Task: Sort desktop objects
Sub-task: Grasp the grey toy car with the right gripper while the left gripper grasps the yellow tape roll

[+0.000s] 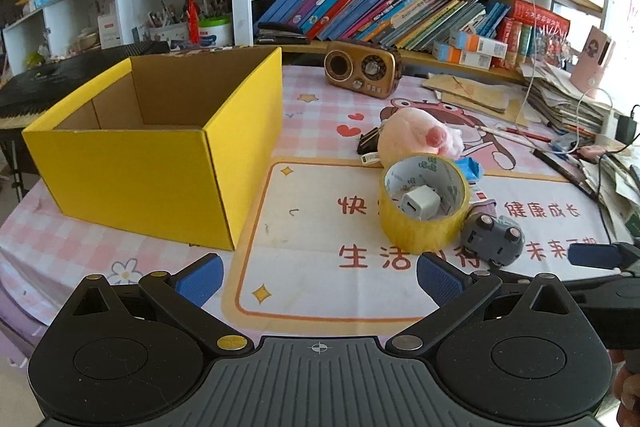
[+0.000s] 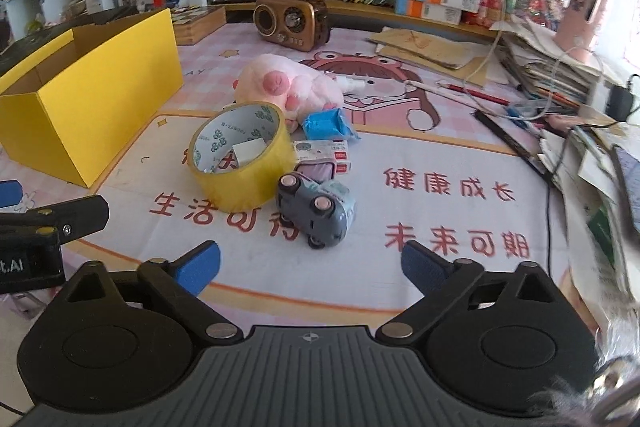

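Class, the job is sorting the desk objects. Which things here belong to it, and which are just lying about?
Job: yellow box, tape roll, white charger, toy car, pink plush, blue packet.

Lying about: radio, books, paper stack.

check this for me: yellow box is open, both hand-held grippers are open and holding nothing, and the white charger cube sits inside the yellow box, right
Not quite. The white charger cube sits inside the roll of yellow tape, not in the yellow box; the left wrist view shows it. The rest holds: the box is open, and the left hand-held gripper and right hand-held gripper are both open and holding nothing.
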The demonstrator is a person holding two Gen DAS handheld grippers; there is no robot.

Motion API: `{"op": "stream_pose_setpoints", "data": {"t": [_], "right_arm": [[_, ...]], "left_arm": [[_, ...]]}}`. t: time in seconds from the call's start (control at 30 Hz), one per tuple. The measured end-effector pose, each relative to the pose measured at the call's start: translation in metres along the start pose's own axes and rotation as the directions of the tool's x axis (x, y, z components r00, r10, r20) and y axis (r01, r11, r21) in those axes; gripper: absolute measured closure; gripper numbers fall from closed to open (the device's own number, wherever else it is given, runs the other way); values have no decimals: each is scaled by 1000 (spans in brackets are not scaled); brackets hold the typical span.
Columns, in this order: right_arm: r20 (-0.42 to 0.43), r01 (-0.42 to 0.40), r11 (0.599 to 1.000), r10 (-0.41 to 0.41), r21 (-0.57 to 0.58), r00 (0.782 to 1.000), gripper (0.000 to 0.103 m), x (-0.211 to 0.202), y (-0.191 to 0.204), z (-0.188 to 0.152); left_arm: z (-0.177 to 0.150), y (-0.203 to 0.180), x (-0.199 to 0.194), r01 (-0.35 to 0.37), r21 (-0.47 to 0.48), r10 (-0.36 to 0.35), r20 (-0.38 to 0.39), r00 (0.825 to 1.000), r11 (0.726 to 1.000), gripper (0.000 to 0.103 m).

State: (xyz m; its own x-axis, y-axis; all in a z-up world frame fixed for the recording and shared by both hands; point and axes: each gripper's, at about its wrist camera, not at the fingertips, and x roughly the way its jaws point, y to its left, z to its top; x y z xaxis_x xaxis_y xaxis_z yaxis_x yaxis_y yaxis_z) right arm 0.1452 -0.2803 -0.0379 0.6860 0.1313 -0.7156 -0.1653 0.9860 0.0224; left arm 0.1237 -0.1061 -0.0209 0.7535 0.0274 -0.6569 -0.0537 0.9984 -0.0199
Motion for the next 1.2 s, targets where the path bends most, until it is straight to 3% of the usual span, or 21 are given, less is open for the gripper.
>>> {"op": "stream_pose_setpoints", "data": {"t": [0.43, 0.53, 0.67, 0.7, 0.97, 1.2], "right_arm": [[-45, -47, 998, 45, -33, 998, 14, 54, -12, 23], [-81, -82, 995, 78, -51, 994, 46, 63, -15, 25], [-74, -104, 995, 103, -12, 992, 53, 61, -28, 28], [-66, -99, 995, 99, 5, 993, 59, 60, -34, 28], [-34, -35, 997, 37, 65, 999, 59, 53, -68, 27], [-18, -16, 996, 18, 87, 1000, 59, 50, -80, 26]], "left_arm": [[12, -13, 18, -74, 6, 74, -33, 997, 997, 0], [15, -17, 23, -63, 6, 64, -37, 997, 998, 0], [19, -25, 36, -23, 2, 23, -51, 998, 1000, 0], [20, -27, 40, -9, -2, 9, -56, 998, 1000, 0], [35, -55, 72, 97, 32, -96, -55, 994, 995, 0], [48, -66, 110, 118, 17, -115, -121, 986, 993, 0]]}}
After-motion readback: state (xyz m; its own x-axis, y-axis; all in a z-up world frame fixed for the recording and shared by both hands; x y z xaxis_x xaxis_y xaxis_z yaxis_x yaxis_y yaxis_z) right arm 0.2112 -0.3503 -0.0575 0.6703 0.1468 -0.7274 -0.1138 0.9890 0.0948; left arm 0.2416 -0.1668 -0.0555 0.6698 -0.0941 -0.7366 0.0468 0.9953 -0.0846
